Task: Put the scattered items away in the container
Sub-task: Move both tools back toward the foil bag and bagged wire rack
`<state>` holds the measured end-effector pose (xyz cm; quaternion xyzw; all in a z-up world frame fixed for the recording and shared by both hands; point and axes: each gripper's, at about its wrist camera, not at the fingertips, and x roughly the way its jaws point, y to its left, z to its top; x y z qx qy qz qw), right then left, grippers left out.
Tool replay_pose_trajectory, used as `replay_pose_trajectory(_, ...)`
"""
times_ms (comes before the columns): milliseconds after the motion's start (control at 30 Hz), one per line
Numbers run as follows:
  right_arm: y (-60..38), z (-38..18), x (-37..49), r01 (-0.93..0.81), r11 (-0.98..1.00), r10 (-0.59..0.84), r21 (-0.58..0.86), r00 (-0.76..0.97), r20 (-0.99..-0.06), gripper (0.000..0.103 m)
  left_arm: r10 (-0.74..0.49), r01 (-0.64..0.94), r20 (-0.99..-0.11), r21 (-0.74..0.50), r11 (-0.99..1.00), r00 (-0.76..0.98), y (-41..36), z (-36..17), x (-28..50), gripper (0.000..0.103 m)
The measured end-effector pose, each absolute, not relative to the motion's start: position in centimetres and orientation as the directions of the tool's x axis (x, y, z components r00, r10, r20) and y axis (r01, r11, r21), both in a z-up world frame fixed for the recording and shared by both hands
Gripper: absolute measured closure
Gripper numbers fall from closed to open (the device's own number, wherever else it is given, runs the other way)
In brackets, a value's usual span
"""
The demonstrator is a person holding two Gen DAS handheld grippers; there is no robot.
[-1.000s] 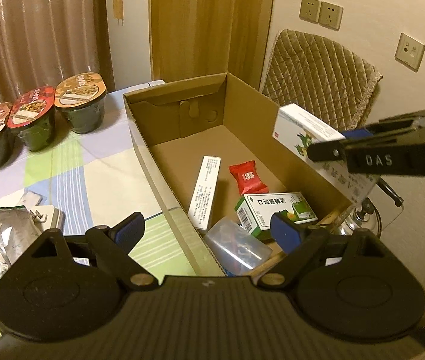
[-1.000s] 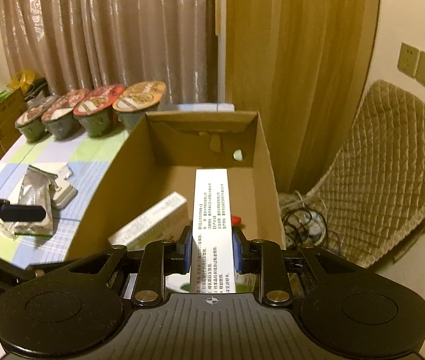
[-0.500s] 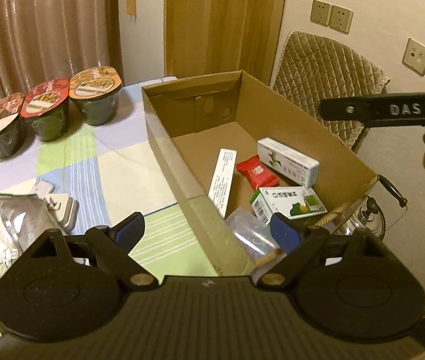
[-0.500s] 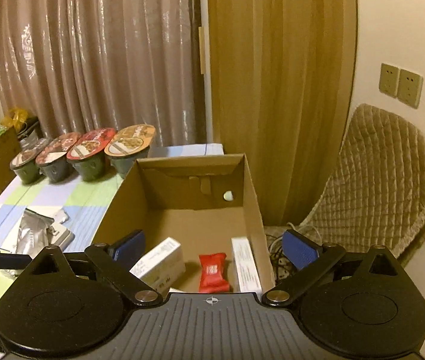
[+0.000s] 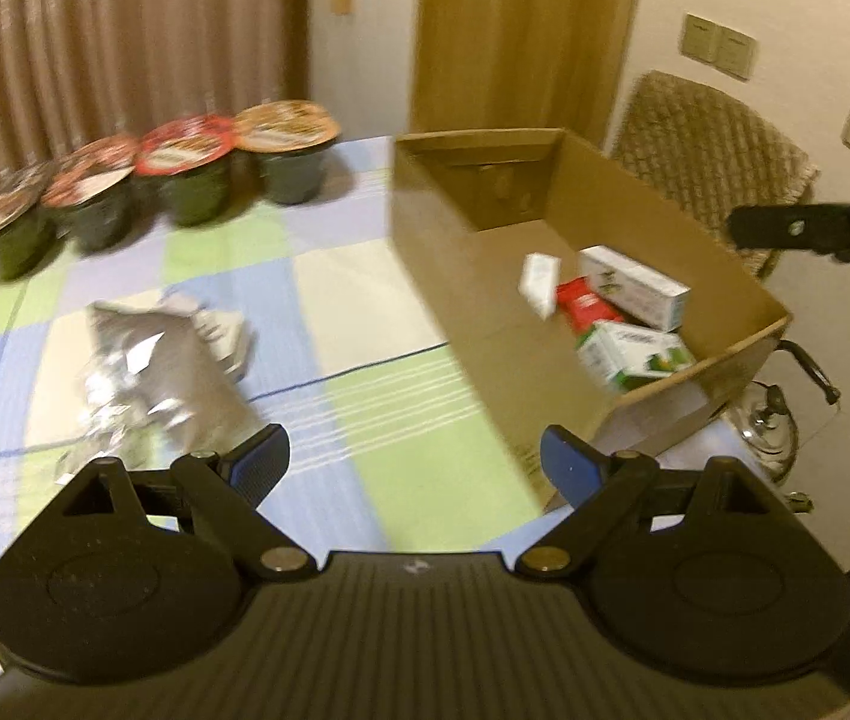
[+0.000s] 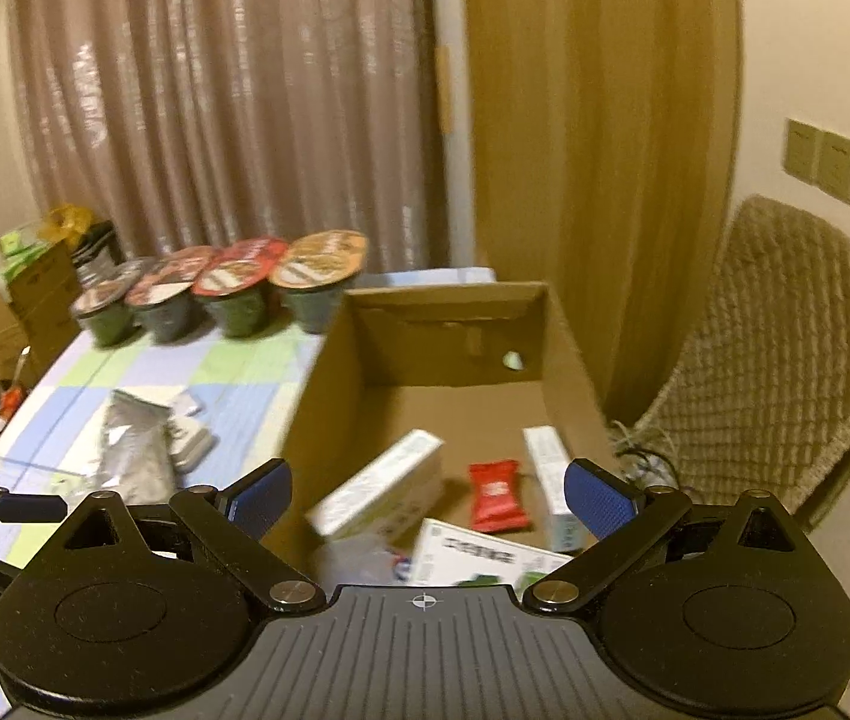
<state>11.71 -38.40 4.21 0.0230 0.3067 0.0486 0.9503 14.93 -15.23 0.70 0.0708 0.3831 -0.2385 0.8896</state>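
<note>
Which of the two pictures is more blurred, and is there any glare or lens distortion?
Left wrist view: stronger motion blur, the silver foil bag and noodle cups smeared, glare on the foil. Right wrist view: milder blur, red packet readable in shape. Both: warm dim light, fisheye bending at the edges.

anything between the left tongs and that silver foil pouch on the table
Nothing visible does. The left tongs are open, and only bare tablecloth lies between them and the silver foil pouch.
</note>
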Motion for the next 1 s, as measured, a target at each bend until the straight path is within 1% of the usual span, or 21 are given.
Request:
replay_pose_trajectory(300,-30.4,5.5,11.7,-0.253,0.965,0.247,0.07,0.785,-0.569,0.001,-0.267,0.359,-0.73,-0.031,0.933,0.629,-6.8,0.1,14.2,0.014)
replay_pose_trajectory(567,-23.9,3.6,13.4,-0.384,0.921,0.342,0.068,0.709,-0.617,0.001,-0.205,0.289,-0.741,-0.015,0.957,0.639,-1.0,-1.1,15.2,0.014)
replay_pose_trajectory(700,-21.2,2.2,15.5,-0.426,0.902,0.366,0.069,0.671,-0.644,0.001,-0.179,0.274,-0.753,0.002,0.962,0.634,1.1,-2.5,16.3,0.013)
replay_pose_trajectory(800,-19.7,0.8,17.1,-0.445,0.893,0.374,0.07,0.648,-0.664,0.001,-0.17,0.278,-0.756,0.017,0.96,0.632,2.3,-3.7,17.7,0.009)
replay_pose_trajectory(1000,-17.3,-2.4,20.9,-0.472,0.88,0.362,0.051,0.597,-0.716,0.001,-0.168,0.296,-0.759,0.033,0.955,0.629,2.9,-6.6,20.7,0.008)
